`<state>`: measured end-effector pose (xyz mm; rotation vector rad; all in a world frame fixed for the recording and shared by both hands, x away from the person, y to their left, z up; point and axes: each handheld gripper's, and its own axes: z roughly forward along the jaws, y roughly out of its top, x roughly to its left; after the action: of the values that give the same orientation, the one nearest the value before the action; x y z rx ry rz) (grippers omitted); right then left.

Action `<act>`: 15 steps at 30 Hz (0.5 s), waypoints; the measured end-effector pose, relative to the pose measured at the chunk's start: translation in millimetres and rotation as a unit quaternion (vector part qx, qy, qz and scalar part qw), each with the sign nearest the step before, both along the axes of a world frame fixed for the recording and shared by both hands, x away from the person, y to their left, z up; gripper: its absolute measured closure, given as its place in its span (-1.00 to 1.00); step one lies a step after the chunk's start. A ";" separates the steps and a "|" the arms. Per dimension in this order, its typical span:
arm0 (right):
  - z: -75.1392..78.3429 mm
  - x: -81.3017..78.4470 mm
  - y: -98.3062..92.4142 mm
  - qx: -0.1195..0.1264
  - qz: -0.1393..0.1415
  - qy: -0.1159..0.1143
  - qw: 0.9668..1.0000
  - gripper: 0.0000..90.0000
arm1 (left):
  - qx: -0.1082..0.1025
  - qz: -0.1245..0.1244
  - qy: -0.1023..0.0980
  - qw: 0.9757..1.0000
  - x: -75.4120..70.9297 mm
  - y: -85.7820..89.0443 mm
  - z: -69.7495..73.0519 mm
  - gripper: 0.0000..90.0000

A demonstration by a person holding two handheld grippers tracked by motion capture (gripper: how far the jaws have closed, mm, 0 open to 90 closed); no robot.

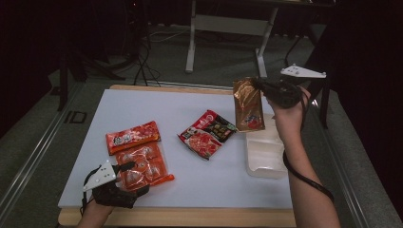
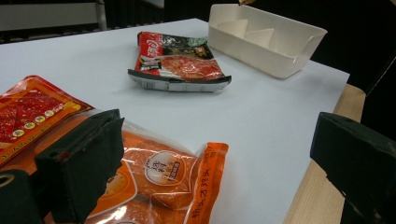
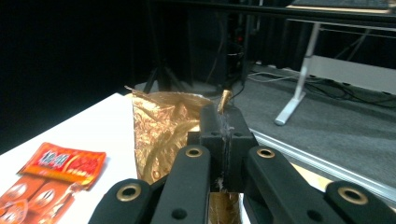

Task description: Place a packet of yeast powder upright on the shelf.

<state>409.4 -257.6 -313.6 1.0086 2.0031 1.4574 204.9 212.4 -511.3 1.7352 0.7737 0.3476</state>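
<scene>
Right jaws (image 3: 224,135) clamped on gold pouch (image 1: 248,105) above white tray (image 1: 264,161); left jaws (image 2: 219,163) spread wide.

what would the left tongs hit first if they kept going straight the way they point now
Probably the black and red packet lying on the white tabletop ahead; the open left tongs point towards it, with the white tray beyond.

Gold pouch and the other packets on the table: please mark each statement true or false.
1. The right gripper is shut on the gold pouch. True.
2. The gold pouch lies flat on the table. False: it hangs in the air, above the white tray.
3. The left gripper has open jaws, over the orange packet. True.
4. The red and black packet is inside the white tray. False: it lies on the table beside it.
</scene>
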 end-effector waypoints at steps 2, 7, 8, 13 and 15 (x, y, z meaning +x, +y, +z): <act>-0.8 7.2 -9.6 0.006 -0.016 0.001 1.000 0.99 | 0.000 0.000 0.000 1.000 0.1 -0.1 -0.2 -0.94; -3.3 18.6 -22.5 0.010 -0.038 0.005 0.999 0.99 | 0.000 0.001 0.002 1.000 0.6 -0.1 -0.5 -0.94; -4.4 21.0 -24.7 0.013 -0.041 0.007 0.999 0.99 | 0.000 0.001 0.002 1.000 0.7 0.0 -0.6 -0.94; -11.1 31.9 -32.1 0.005 -0.060 0.012 0.998 0.99 | 0.000 0.001 0.002 1.000 0.5 0.1 -0.6 -0.94; -14.1 35.9 -34.8 0.002 -0.067 0.013 0.998 0.99 | -0.001 0.001 0.003 1.000 0.5 0.3 -0.7 -0.94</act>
<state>445.3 -292.4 -327.7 1.1462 1.9124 1.3855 205.4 212.7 -512.0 1.7352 0.7791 0.3433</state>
